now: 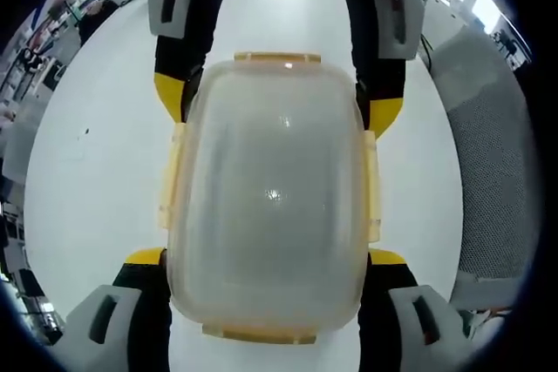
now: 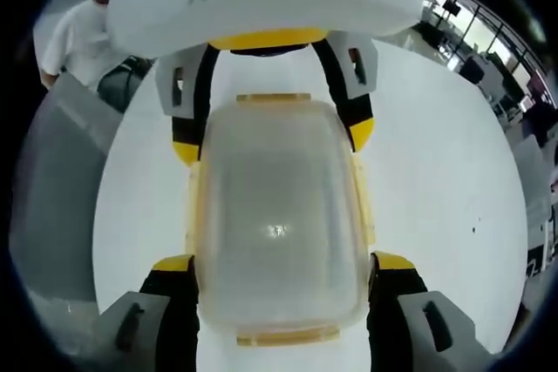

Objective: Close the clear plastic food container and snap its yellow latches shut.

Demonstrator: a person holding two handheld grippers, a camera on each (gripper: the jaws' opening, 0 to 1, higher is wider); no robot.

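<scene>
The clear plastic container [image 1: 270, 189] lies on the white table with its lid on, seen from above. Yellow latch flaps run along its long sides [image 1: 173, 185] and stick out at both ends [image 1: 277, 59]. My left gripper [image 1: 266, 257] straddles the near end, its yellow-tipped jaws against both side walls. My right gripper [image 1: 277, 102] comes in from the opposite end and clamps that end the same way. In the right gripper view the container [image 2: 275, 215] sits between my right gripper [image 2: 283, 261] below and my left gripper [image 2: 272, 141] above.
The round white table [image 1: 96, 172] stretches out on both sides of the container. A grey mesh chair [image 1: 493, 172] stands just past the table edge. A person in a white top [image 2: 74, 41] stands beyond the table, with desks and office gear further back.
</scene>
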